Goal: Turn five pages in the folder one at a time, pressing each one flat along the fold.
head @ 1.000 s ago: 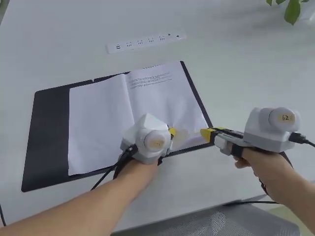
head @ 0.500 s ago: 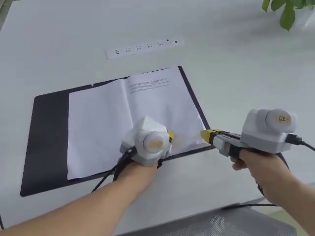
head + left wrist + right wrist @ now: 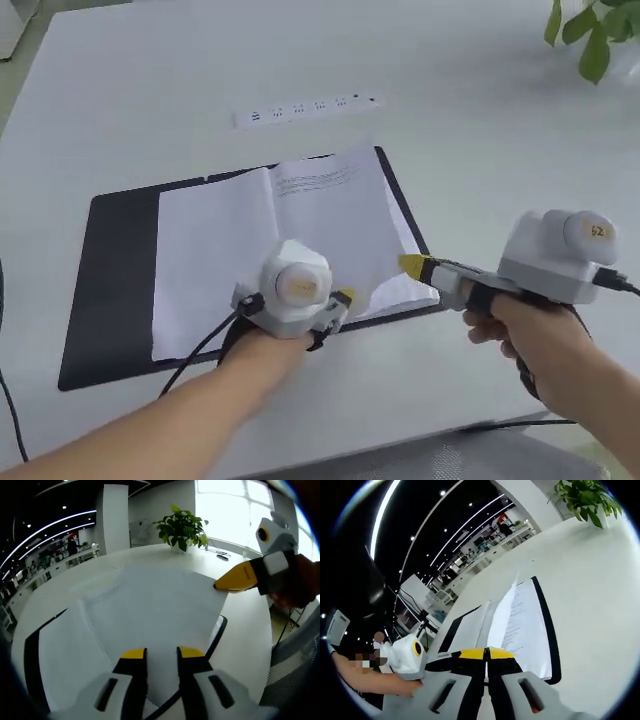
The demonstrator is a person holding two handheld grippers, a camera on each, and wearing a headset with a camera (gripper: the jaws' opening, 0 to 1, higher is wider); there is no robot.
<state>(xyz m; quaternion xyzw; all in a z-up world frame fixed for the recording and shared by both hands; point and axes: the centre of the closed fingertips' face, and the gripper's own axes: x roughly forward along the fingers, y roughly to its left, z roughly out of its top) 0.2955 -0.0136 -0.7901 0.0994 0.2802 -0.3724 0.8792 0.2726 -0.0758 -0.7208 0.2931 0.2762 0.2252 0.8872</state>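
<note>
Folder (image 3: 110, 290): open flat on the bench, at 12 o'clock from both my hands.
Right gripper (image 3: 412, 265): jaws pinched together on the top page (image 3: 340, 220) at its near right corner, which is held slightly raised.
Left gripper (image 3: 161, 652): jaws a little apart, empty, low over the page's near edge.
Fold (image 3: 275, 235): runs 12 to 6 o'clock and lies toward 9 o'clock from my right gripper.
Nearer hand: the left gripper, close to the fold, so I judge it does the pressing.

White left tongs (image 3: 155, 653) and right tongs (image 3: 485, 651), yellow-tipped, black-cabled (orange-marked round caps)
</note>
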